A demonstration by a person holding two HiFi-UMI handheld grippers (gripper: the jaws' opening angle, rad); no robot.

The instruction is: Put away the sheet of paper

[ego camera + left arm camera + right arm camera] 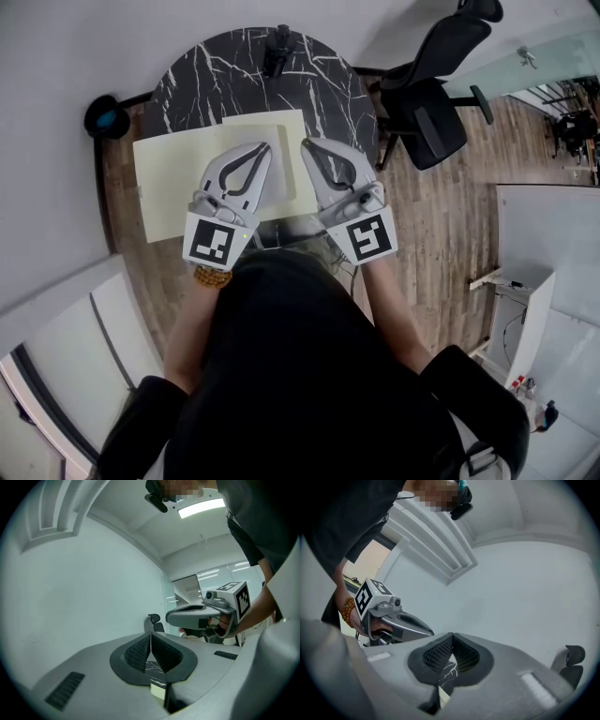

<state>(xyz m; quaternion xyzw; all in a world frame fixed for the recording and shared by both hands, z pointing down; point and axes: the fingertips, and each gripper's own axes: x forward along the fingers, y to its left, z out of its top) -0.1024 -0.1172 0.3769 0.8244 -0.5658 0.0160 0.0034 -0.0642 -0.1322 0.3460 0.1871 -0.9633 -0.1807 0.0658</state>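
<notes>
A large pale yellow sheet of paper (173,183) lies on the round black marble table (225,80), with its left part hanging over the rim. A smaller pale yellow sheet or folder (281,131) overlaps its far right corner. Both grippers hover level just above the paper, side by side and pointing away from the person. My left gripper (262,147) is shut with nothing in it, and so is my right gripper (307,143). In the left gripper view the pads meet at the tip (150,635), with a strip of paper (158,691) below. The right gripper view shows the same closed tip (452,636).
A black office chair (433,89) stands to the table's right. A small black device (277,49) sits at the table's far edge. A black and blue round object (106,117) lies on the wooden floor at the left. A white desk (525,323) stands at the right.
</notes>
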